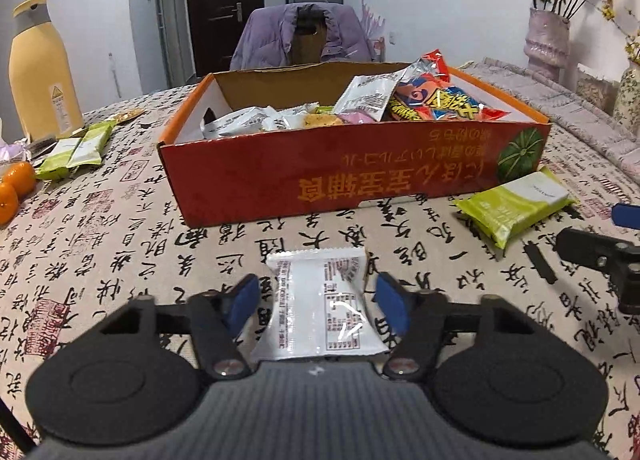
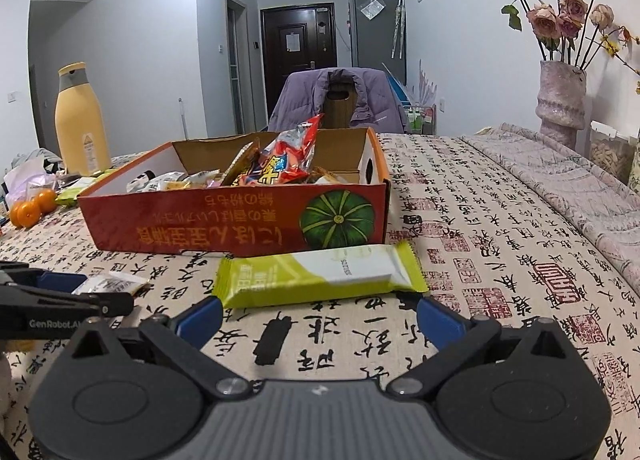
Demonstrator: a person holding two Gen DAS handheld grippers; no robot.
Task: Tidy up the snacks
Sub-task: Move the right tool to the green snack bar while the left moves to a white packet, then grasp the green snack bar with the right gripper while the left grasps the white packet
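Observation:
A white snack packet [image 1: 324, 308] lies flat on the printed tablecloth between the blue pads of my left gripper [image 1: 318, 294]. A thin gap shows on each side, so the pads do not press it. My right gripper [image 2: 320, 314] stands wide open just short of a green-and-white snack bar [image 2: 320, 274], which lies in front of the orange cardboard box [image 2: 224, 227]. The box holds several snack packs, among them a red bag [image 1: 436, 95]. The right wrist view shows the left gripper [image 2: 60, 292] at the left, at the white packet [image 2: 116, 283].
At the far left stand a yellow bottle [image 1: 38, 71], two more green bars [image 1: 80, 149] and oranges [image 1: 14, 187]. A chair with a purple jacket [image 1: 304, 35] stands behind the table. A vase of dried roses [image 2: 560, 99] and a folded cloth [image 2: 560, 179] are at the right.

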